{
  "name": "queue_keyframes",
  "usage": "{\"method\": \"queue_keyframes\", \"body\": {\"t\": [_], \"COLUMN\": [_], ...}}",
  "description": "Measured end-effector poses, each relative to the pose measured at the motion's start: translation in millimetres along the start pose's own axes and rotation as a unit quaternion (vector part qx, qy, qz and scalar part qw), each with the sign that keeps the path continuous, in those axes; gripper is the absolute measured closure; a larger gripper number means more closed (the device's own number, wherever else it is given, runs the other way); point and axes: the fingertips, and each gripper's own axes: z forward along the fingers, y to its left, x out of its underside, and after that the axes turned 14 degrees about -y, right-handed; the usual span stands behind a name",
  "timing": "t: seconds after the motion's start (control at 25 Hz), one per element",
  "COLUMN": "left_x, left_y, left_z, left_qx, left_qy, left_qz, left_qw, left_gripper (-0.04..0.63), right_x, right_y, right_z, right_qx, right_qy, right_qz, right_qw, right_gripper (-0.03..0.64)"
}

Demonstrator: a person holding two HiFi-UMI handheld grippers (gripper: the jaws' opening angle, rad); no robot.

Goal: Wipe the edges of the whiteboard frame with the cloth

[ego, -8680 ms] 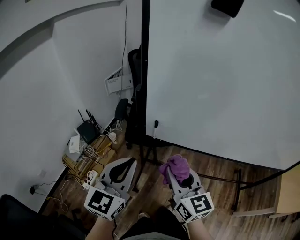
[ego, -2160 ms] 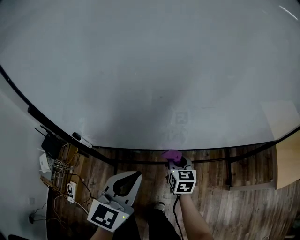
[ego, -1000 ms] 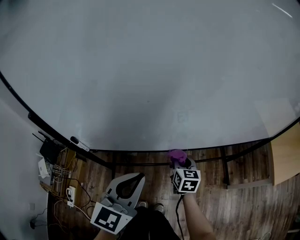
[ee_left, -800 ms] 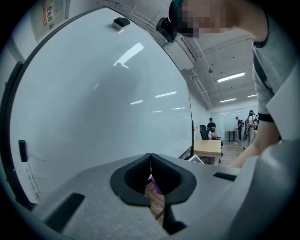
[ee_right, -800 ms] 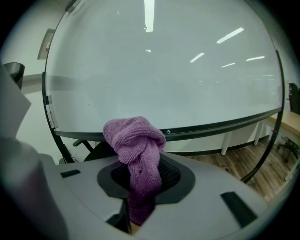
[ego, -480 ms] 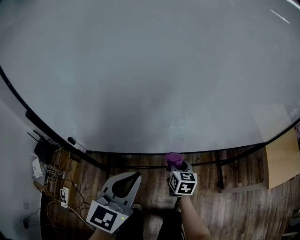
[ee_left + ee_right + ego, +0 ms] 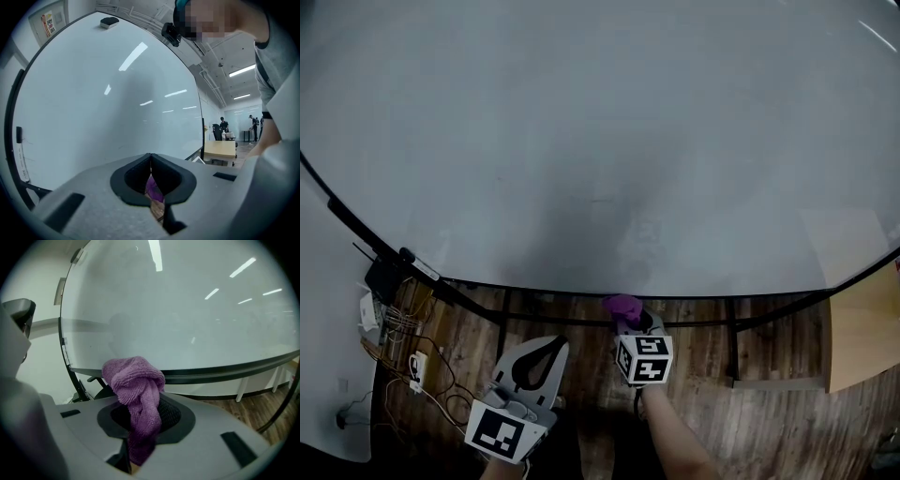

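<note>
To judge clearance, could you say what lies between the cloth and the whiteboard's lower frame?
Nothing visible: in the head view, the cloth sits right beneath the lower frame.

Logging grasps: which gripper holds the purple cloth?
The right gripper, jaws clamped on the purple cloth; the left gripper is shut with nothing between its jaws.

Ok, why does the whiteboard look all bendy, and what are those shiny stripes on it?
Head view: the whiteboard has a black frame that bows into a curve, likely the wide lens bending it, and the picture is dim. Left gripper view: the shiny stripes look like ceiling lights mirrored in the board; the corners go black. Right gripper view: the same stripes up top, and the purple cloth looks sharp.
</note>
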Motion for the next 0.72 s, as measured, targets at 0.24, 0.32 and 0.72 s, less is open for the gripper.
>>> {"method": "queue_keyframes", "body": {"t": [0.24, 0.32, 0.72], "left_x": [2, 3, 8], "left_y": [-21, -27, -55], "left_z": [13, 17, 37], "left_qx": [0.002, 0.005, 0.014], "left_qy": [0.002, 0.003, 0.005], "left_qz": [0.002, 0.004, 0.008], "left_qw": [1.0, 1.0, 0.9999], "left_gripper": [0.578, 0.578, 0.578], "right_x": [-1, -2, -4], "right_y": [-31, -42, -83], "right_z": [-12, -16, -31], "right_qx": [0.011, 0.015, 0.027], "right_qy": [-0.003, -0.004, -0.005], "right_qz": [0.006, 0.005, 0.001], "right_qw": [1.0, 1.0, 1.0], "right_gripper": [0.525, 0.525, 0.524]}}
